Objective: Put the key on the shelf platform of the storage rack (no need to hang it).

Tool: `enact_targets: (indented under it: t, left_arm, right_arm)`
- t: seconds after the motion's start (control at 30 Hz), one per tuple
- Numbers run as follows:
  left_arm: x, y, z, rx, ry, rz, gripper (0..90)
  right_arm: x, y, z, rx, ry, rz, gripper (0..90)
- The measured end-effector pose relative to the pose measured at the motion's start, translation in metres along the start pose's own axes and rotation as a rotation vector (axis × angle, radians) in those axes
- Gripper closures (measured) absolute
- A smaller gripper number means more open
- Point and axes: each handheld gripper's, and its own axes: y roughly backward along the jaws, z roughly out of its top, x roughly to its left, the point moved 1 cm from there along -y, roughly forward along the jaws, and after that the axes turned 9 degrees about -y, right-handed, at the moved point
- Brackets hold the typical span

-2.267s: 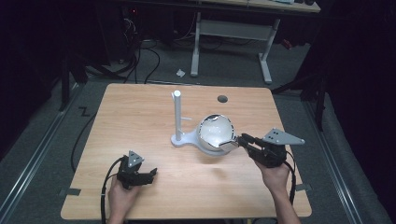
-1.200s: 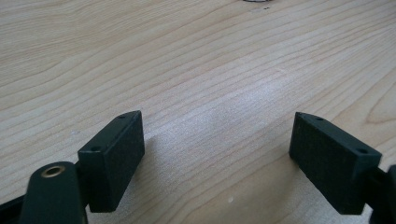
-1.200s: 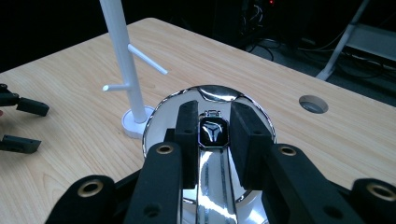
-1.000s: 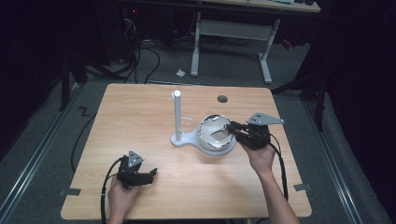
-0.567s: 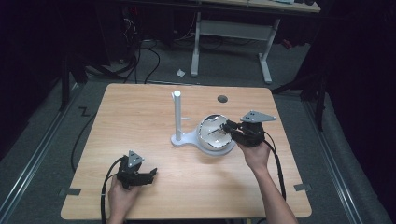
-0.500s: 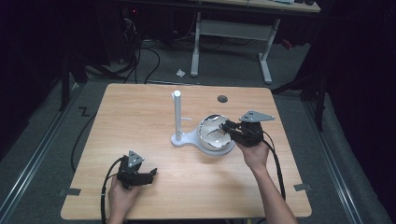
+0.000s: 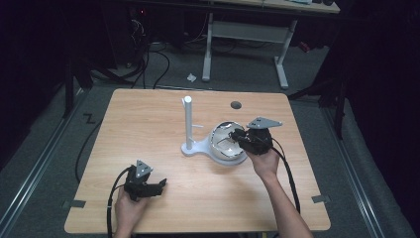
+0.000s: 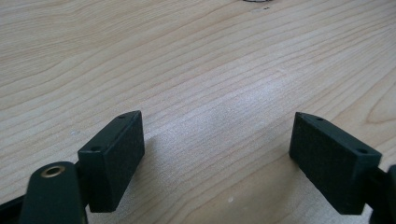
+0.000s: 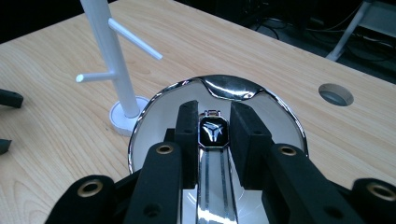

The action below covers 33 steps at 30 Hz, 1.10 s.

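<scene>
A shiny silver bowl (image 7: 224, 154) sits right of centre on the wooden table, its rim (image 9: 150, 105) bright in the right gripper view. My right gripper (image 7: 236, 135) reaches into it from the right. Its jaws (image 9: 213, 110) are shut on a watch (image 9: 213, 132) with a black face and a metal band, one jaw pressing each side of the case. A white stand (image 7: 188, 124) with thin side pegs (image 9: 109, 56) rises just left of the bowl. My left gripper (image 7: 159, 184) rests near the front left of the table, open (image 8: 217, 135), with bare wood between its jaws.
A round hole (image 7: 236, 105) is cut in the tabletop behind the bowl, also seen at the far right (image 9: 335, 94). Cables trail off both grippers over the table's front edge. Desk legs and cords stand on the dark floor beyond the table.
My right gripper has moved left from beside the bowl to over it, its jaws now inside the bowl around the watch. The left gripper has stayed put.
</scene>
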Motion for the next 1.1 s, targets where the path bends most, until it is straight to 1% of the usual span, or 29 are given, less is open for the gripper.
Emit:
enact_targets:
  t: [0.2, 0.33, 0.37, 0.5, 0.77, 0.93, 1.0, 1.1]
  left_arm:
    - [0.000, 0.000, 0.000, 0.000, 0.000, 0.000, 18.4]
    - [0.000, 0.000, 0.000, 0.000, 0.000, 0.000, 18.4]
    - [0.000, 0.000, 0.000, 0.000, 0.000, 0.000, 18.4]
    - [0.000, 0.000, 0.000, 0.000, 0.000, 0.000, 18.4]
    - [0.000, 0.000, 0.000, 0.000, -0.001, 0.000, 18.4]
    - [0.000, 0.000, 0.000, 0.000, -0.001, -0.001, 18.4]
    - [0.000, 0.000, 0.000, 0.000, -0.001, -0.001, 18.4]
    - [0.000, 0.000, 0.000, 0.000, -0.001, -0.002, 18.4]
  right_arm:
    - [0.001, -0.008, -0.002, 0.016, 0.003, -0.005, 74.1]
    - [0.000, -0.013, -0.003, 0.023, -0.004, -0.013, 74.1]
    - [-0.001, -0.014, -0.002, 0.024, 0.000, -0.014, 74.1]
    - [-0.003, -0.016, -0.003, 0.021, -0.013, -0.017, 74.1]
    - [-0.009, -0.022, -0.004, 0.054, -0.011, -0.038, 73.9]
    - [-0.013, -0.025, -0.007, 0.075, -0.034, -0.040, 72.7]
    - [-0.015, -0.024, -0.006, 0.068, -0.047, -0.031, 68.4]
    - [-0.016, -0.022, -0.006, 0.061, -0.060, -0.031, 67.0]
